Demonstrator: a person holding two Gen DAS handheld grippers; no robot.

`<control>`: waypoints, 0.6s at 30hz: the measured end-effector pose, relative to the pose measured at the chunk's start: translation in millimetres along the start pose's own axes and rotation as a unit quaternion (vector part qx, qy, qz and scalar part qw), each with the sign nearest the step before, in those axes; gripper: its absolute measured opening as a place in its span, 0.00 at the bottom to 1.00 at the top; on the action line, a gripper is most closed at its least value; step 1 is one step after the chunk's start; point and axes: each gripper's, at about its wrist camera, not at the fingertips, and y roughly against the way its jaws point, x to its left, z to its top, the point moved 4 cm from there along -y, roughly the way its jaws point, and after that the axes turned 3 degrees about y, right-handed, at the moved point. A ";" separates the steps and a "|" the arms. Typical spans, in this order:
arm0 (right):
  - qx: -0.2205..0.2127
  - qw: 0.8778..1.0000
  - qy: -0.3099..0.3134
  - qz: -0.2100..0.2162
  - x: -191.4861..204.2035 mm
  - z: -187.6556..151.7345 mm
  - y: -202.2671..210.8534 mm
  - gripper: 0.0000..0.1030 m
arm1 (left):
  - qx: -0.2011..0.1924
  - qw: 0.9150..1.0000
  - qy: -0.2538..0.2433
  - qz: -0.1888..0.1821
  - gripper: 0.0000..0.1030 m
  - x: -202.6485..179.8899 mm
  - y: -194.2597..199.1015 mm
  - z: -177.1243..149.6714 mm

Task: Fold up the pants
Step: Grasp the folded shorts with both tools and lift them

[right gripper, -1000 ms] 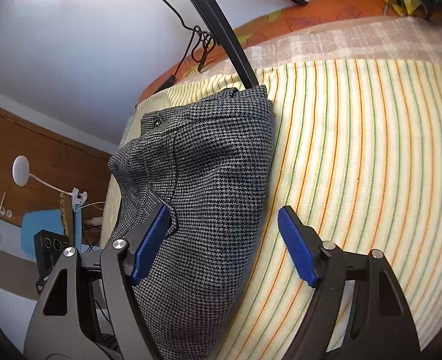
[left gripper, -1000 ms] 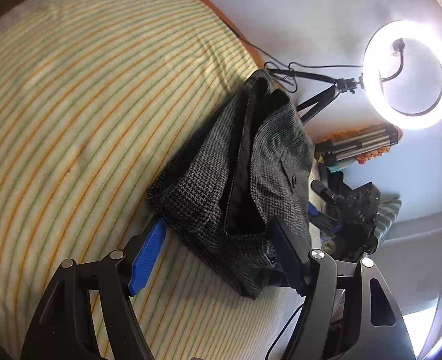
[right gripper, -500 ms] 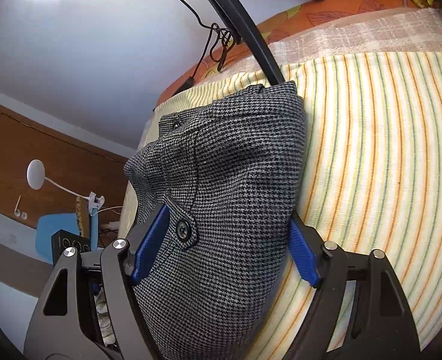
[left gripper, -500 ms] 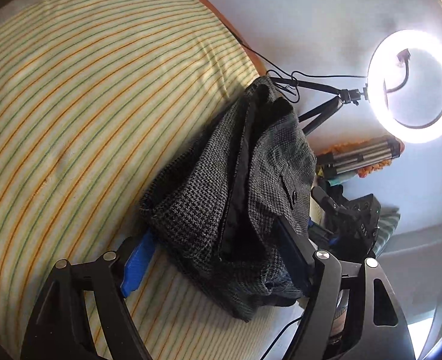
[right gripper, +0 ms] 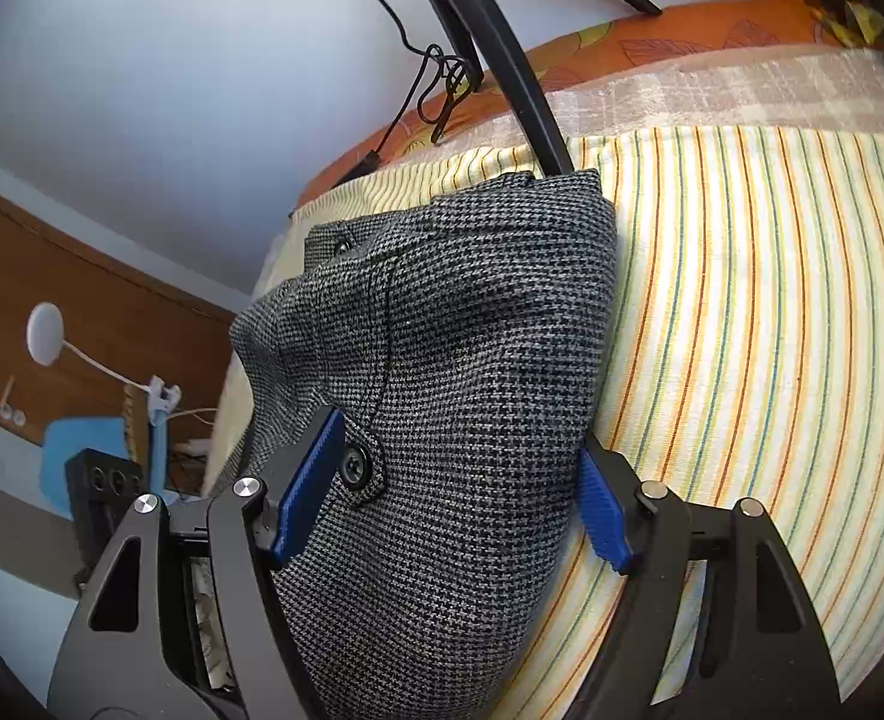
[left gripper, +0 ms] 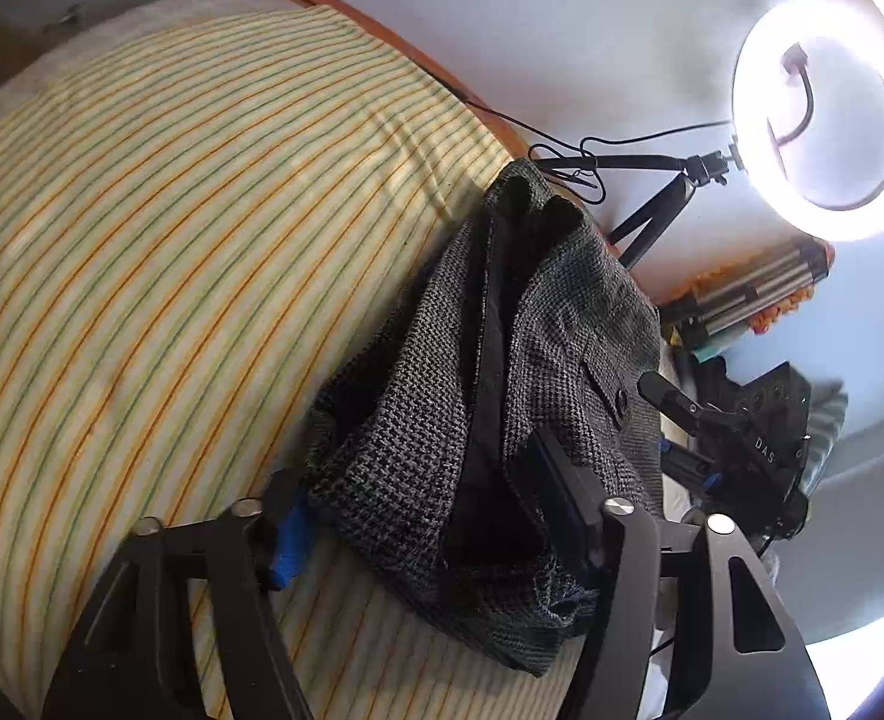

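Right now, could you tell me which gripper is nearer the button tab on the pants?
Right. The right gripper straddles the pants with one finger beside the button tab; the left gripper straddles another bunched part, farther off.

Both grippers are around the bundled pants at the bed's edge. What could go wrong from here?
1. The left gripper straddles several bunched layers of the pants; closing may catch only some, and the fold would open.
2. The right gripper has a finger beside the button, so the pad may slip on it.
3. The pants lie near the bed edge and a tripod leg; a pull could drop or snag them.
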 end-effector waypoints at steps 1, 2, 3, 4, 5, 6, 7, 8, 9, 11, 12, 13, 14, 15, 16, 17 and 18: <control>0.000 1.000 0.005 -0.011 0.9 -0.2 0.0 0.53 | -0.001 1.000 -0.005 0.002 0.45 -1.5 0.0 0.0; -0.002 1.000 0.006 -0.016 0.9 -0.1 0.9 0.46 | -0.006 1.000 -0.016 0.003 0.36 -3.8 2.1 0.6; -0.005 1.000 0.006 -0.015 0.3 -0.1 2.7 0.38 | -0.010 1.000 -0.026 0.005 0.32 -6.2 3.7 1.2; -0.010 1.000 0.004 -0.013 -0.1 0.1 5.6 0.31 | -0.013 0.999 -0.033 0.006 0.27 -8.2 4.5 1.4; -0.014 1.000 0.004 -0.011 0.8 0.3 7.7 0.28 | -0.018 0.999 -0.042 0.007 0.23 -10.7 6.3 1.4; -0.019 1.000 0.006 -0.011 3.0 1.1 11.0 0.24 | -0.022 0.998 -0.051 0.010 0.23 -13.6 7.7 0.9; -0.022 1.000 0.009 -0.013 5.0 1.4 13.3 0.22 | -0.024 0.998 -0.057 0.011 0.22 -15.6 8.0 0.6; -0.026 0.999 0.013 -0.015 8.5 2.0 15.8 0.20 | -0.028 0.997 -0.067 0.012 0.21 -18.8 9.7 -0.3; -0.028 0.999 0.017 -0.017 10.8 2.7 18.0 0.19 | -0.032 0.997 -0.075 0.013 0.21 -21.0 11.7 -1.2; -0.032 0.999 0.030 -0.028 19.2 3.3 21.6 0.18 | -0.041 0.995 -0.092 0.015 0.21 -27.3 16.3 -3.4; -0.034 0.998 0.035 -0.031 22.2 3.5 23.5 0.18 | -0.045 0.994 -0.097 0.015 0.20 -29.9 18.4 -4.2; -0.037 0.998 0.042 -0.036 26.0 3.9 26.1 0.17 | -0.048 0.994 -0.101 0.014 0.20 -32.3 20.7 -5.0; -0.041 0.997 0.047 -0.037 29.0 4.3 29.2 0.17 | -0.054 0.992 -0.111 0.014 0.20 -36.6 24.4 -6.4; -0.044 0.997 0.052 -0.039 32.2 4.2 32.1 0.17 | -0.057 0.991 -0.116 0.013 0.20 -39.9 27.1 -7.4; -0.048 0.996 0.058 -0.040 35.6 3.9 35.8 0.17 | -0.060 0.991 -0.120 0.011 0.20 -43.5 28.3 -8.2; -0.050 0.996 0.062 -0.042 37.7 3.5 38.8 0.17 | -0.062 0.990 -0.127 0.007 0.20 -47.9 30.9 -9.6; -0.052 0.995 0.066 -0.045 39.9 2.9 42.3 0.17 | -0.066 0.988 -0.136 0.005 0.20 -53.0 33.6 -11.6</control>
